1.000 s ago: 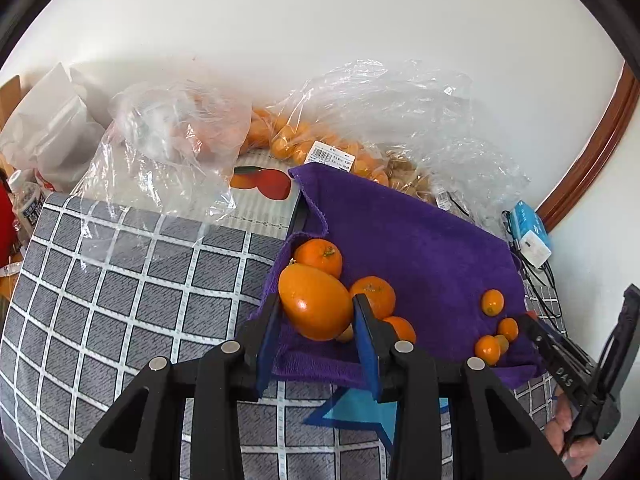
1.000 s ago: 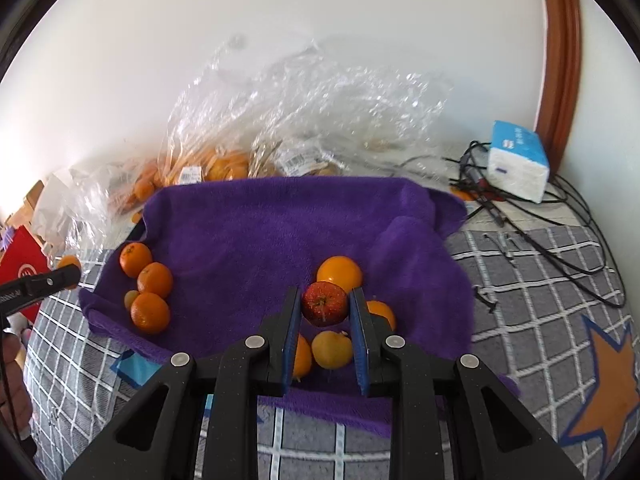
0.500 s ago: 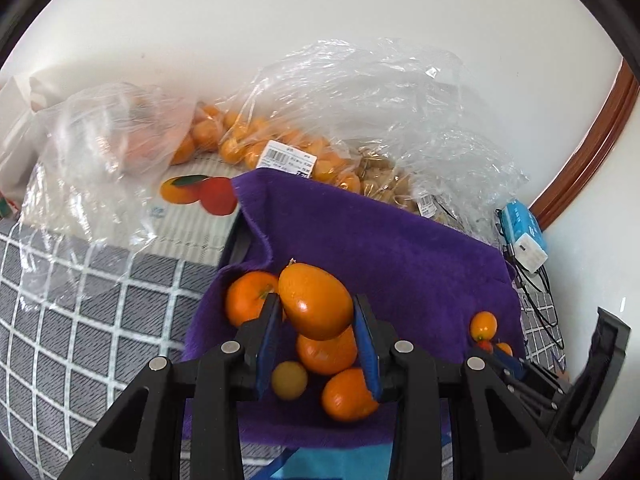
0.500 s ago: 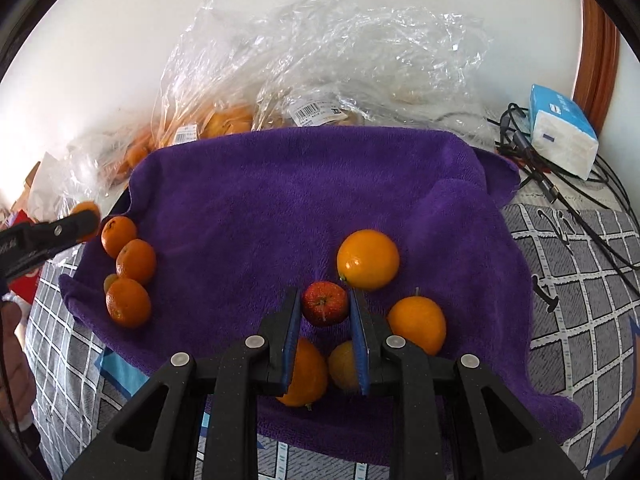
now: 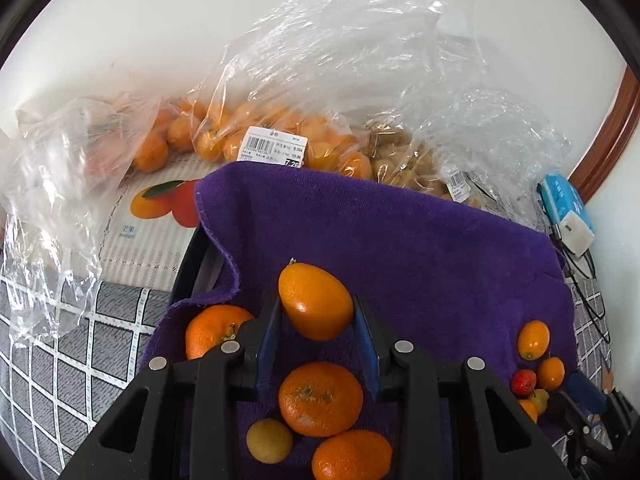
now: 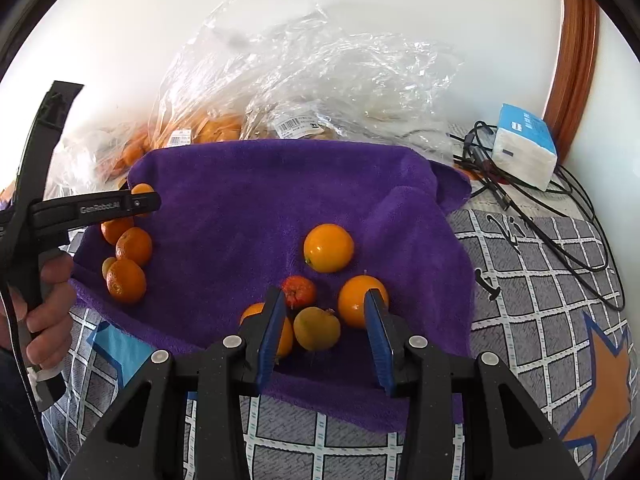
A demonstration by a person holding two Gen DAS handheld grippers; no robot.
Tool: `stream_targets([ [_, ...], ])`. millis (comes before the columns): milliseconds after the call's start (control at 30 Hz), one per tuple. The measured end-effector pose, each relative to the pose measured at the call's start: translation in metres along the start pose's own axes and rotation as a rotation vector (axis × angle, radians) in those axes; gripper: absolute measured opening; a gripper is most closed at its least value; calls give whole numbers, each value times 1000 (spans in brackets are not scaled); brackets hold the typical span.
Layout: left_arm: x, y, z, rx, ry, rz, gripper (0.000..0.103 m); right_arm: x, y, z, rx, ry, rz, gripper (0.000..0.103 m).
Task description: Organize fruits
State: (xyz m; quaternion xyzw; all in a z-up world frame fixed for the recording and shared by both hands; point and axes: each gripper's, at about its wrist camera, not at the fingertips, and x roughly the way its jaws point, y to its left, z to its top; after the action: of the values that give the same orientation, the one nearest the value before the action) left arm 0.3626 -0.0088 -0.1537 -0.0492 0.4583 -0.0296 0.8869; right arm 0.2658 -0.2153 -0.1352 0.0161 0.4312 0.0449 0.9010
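A purple towel point(image 5: 400, 232) lies spread on the checked bed cover. My left gripper point(image 5: 316, 316) is shut on an oval orange fruit point(image 5: 316, 302), held above a cluster of mandarins point(image 5: 320, 398) and a small yellow fruit point(image 5: 269, 440) at the towel's left end. In the right wrist view this gripper point(image 6: 140, 202) enters from the left, held by a hand. My right gripper point(image 6: 324, 312) is low over the towel point(image 6: 240, 240) with its jaws opening. A small red fruit point(image 6: 298, 291) rests free on the cloth just ahead of them, among round oranges point(image 6: 329, 247) and a yellowish fruit point(image 6: 317, 328).
Clear plastic bags of oranges point(image 5: 280, 132) and of brown fruit point(image 5: 404, 160) are heaped against the white wall. A mango-print box point(image 5: 152, 216) lies at the left. A blue and white tissue pack point(image 6: 524, 146) and black cables point(image 6: 560, 216) lie at the right.
My left gripper has carried the oval orange fruit over the mandarins on the towel. My right gripper has lowered the red fruit among the oranges and let go of it, jaws spreading.
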Motion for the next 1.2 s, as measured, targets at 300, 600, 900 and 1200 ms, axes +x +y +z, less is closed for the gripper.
stream_targets([
  [300,-4,-8,-3,31,21,28,36,-5,-3,1,44,-3,-52,41],
  [600,-81,-1,-24,31,-65,-6,58,-51,-2,-8,77,-4,-89,47],
  [900,-173,16,-69,15,-140,-17,59,-119,8,-15,84,-88,-125,58],
  [1200,-252,28,-114,-12,-258,-2,72,-177,25,-38,89,-126,-62,70],
])
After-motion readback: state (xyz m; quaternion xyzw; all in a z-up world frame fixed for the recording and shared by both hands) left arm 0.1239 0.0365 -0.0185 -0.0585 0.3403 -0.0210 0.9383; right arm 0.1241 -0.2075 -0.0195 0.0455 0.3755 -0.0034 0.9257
